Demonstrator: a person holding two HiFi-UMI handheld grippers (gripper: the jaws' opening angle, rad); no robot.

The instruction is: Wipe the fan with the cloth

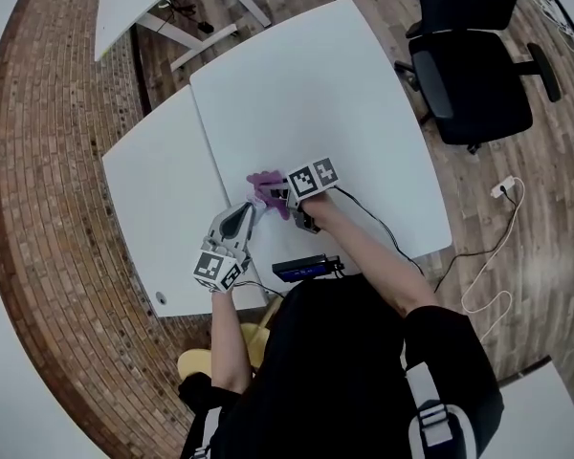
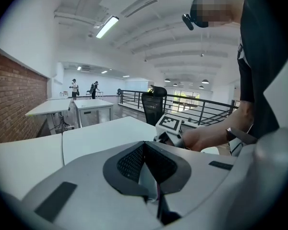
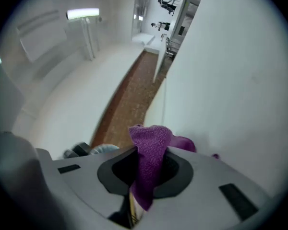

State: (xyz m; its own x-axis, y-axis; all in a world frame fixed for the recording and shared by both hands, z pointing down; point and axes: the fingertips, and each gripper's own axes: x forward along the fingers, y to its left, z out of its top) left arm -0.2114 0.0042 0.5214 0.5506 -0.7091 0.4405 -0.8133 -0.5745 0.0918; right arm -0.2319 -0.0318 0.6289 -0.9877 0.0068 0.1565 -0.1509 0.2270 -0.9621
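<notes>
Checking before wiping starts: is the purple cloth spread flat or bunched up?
Bunched up: the cloth is crumpled into a wad, pinched between the right gripper jaws.

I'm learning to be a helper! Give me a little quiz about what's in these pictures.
1. True or false: the right tool is empty.
2. What colour is the cloth? A green, B purple, C yellow.
3. Fill in: the office chair beside the table is coloured ____.

Key: 1 false, its jaws are shut on the cloth; 2 B; 3 black.
</notes>
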